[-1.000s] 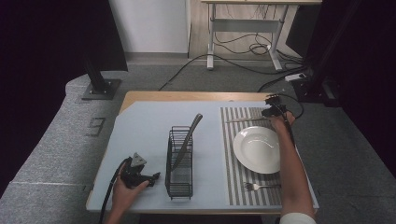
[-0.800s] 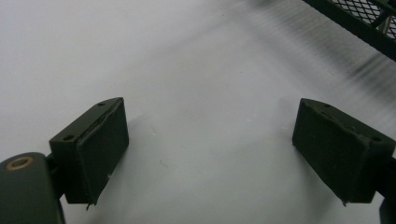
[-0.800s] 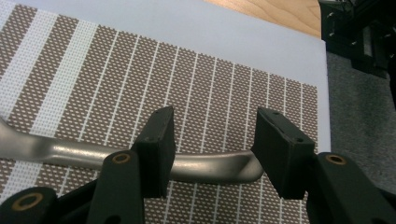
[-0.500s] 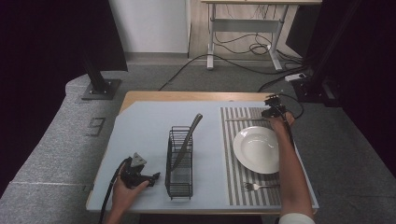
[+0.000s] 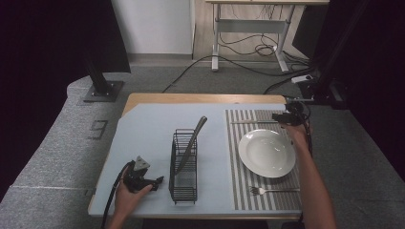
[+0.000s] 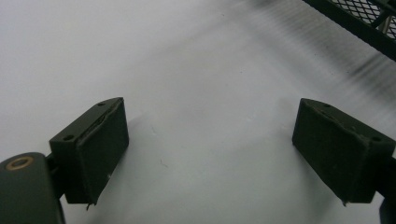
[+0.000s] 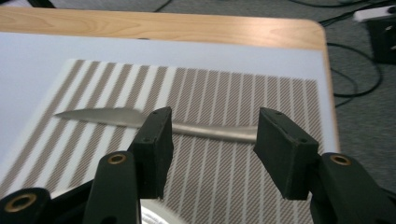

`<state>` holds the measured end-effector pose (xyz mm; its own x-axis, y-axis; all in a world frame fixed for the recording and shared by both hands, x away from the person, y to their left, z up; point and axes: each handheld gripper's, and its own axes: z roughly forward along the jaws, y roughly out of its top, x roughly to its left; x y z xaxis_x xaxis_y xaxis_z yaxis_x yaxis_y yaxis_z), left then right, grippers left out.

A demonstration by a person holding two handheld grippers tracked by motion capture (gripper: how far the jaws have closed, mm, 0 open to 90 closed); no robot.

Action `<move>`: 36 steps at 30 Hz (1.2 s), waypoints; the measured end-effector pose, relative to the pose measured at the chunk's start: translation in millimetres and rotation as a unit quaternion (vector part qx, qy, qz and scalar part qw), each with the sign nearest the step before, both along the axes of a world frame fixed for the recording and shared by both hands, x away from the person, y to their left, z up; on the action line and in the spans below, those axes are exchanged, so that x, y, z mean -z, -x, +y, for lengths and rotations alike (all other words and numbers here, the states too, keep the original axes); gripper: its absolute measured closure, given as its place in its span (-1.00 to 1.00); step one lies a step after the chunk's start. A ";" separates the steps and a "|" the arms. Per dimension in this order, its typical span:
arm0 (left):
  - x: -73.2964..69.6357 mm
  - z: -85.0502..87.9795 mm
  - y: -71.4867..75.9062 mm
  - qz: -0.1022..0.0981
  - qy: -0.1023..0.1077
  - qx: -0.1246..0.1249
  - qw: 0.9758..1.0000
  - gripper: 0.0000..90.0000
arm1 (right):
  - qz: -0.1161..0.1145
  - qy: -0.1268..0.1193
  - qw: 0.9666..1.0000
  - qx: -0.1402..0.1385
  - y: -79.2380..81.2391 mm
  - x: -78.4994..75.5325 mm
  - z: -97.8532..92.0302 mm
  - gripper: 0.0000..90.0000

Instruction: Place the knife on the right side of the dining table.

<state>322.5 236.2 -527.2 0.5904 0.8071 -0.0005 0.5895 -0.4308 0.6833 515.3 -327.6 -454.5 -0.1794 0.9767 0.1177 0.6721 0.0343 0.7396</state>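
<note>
A silver knife point(image 7: 107, 116) lies flat across the far end of the striped placemat point(image 5: 241, 181), also seen in the high view as the knife point(image 5: 253, 122). My right gripper point(image 7: 215, 126) hovers open just above its handle end, and the pads touch nothing; from above, the right gripper point(image 5: 282, 117) sits at the mat's far right corner. A white plate point(image 5: 266, 152) rests on the mat, with a fork point(image 5: 274, 191) in front of it. My left gripper point(image 5: 160, 181) is open, low over the table beside the black wire rack point(image 5: 184, 167), its jaws empty point(image 6: 210, 126).
A long grey utensil handle point(image 5: 196, 133) leans out of the rack. A rack corner point(image 6: 369, 18) shows in the left gripper view. The pale blue table cover point(image 5: 143, 129) lies bare left of the rack. Cables and a desk frame stand on the floor beyond the table.
My right gripper has shifted a little toward the near side and lifted off the mat. The knife stays where it lay. The left hand has not moved.
</note>
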 end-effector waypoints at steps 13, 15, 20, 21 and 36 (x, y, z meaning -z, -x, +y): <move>0.0 0.0 0.0 0.000 0.000 0.000 1.000 -0.77 | -0.031 -0.036 0.998 -0.046 53.8 12.8 15.5 0.02; 0.0 0.0 0.0 0.000 0.000 0.000 1.000 -0.77 | -0.039 -0.038 0.997 -0.058 63.0 12.9 22.0 0.02; -0.1 0.0 0.1 0.000 0.000 0.000 1.000 -0.77 | -0.056 -0.041 0.994 -0.087 83.6 12.0 40.9 0.02; -0.1 0.0 0.1 0.000 -0.001 0.000 1.000 -0.77 | -0.061 -0.045 0.992 -0.096 89.0 11.4 45.9 0.02; -0.1 0.0 0.1 -0.001 -0.001 0.001 1.000 -0.77 | -0.084 -0.063 0.974 -0.203 140.9 20.8 117.7 0.02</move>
<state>322.4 236.2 -527.1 0.5917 0.8061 0.0023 0.5880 -0.4335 0.6829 374.4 -209.9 -475.3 -0.5747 0.8012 0.1667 0.4909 0.1745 0.8535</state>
